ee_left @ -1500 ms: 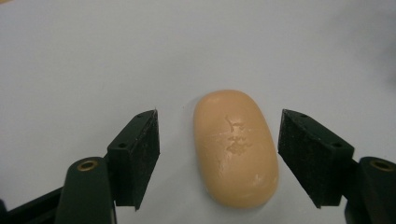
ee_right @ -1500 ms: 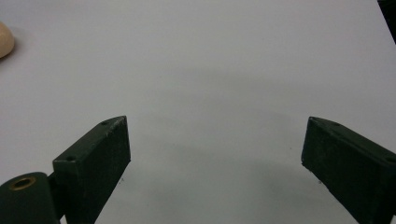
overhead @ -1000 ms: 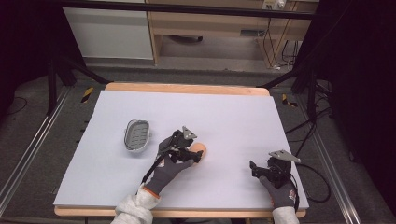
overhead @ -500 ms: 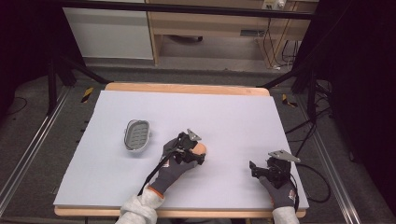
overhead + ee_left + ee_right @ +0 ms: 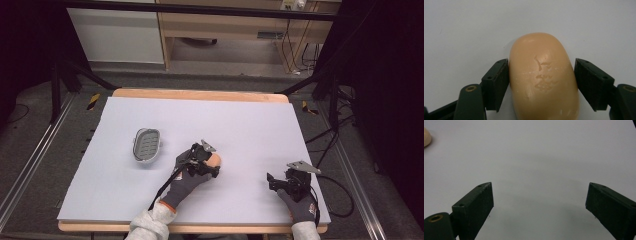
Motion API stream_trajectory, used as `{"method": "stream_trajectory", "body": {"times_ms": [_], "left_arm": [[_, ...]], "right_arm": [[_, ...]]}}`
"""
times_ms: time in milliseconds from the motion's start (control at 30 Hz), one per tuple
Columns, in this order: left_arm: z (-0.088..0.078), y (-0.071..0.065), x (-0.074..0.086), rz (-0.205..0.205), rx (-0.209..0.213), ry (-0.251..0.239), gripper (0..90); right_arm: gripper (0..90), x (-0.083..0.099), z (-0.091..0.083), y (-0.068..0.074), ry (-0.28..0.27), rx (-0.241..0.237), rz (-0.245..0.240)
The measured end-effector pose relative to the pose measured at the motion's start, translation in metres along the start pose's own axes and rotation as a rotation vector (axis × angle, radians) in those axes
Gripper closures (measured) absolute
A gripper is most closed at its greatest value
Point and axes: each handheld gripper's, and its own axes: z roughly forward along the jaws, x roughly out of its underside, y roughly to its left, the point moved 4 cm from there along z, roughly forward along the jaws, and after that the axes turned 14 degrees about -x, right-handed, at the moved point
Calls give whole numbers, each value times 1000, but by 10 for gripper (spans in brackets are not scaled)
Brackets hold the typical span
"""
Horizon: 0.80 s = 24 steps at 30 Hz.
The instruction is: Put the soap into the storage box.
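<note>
A tan, rounded bar of soap [image 5: 216,160] lies on the white table top [image 5: 250,120], a little below the middle. My left gripper [image 5: 210,166] reaches it from the near left. In the left gripper view the soap [image 5: 542,80] fills the gap between the two black jaws, and my left gripper [image 5: 541,75] is shut on its sides. My right gripper [image 5: 272,181] rests near the front right of the table, open, with its jaws pointing left. In the right gripper view my right gripper [image 5: 539,202] has only bare table between its jaws, and the soap [image 5: 426,136] peeks in at the top left corner.
A grey oval soap dish [image 5: 146,144] with a slotted bottom sits on the table left of the soap. The wooden table edge [image 5: 200,95] runs along the back. Dark floor, metal rails and cables surround the table.
My left gripper has slid a little to the right, so its jaws now lie around the soap. The soap, the dish and my right gripper have stayed put.
</note>
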Motion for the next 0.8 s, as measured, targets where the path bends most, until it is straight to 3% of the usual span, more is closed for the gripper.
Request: {"method": "stream_trajectory", "body": {"times_ms": [533, 800], "left_arm": [[3, -2, 3, 12, -20, 12, 304], [-7, 5, 3, -1, -13, -5, 308]], "right_arm": [[79, 0, 0, 0, 2, 1, 1], [79, 0, 0, 0, 2, 1, 2]]}}
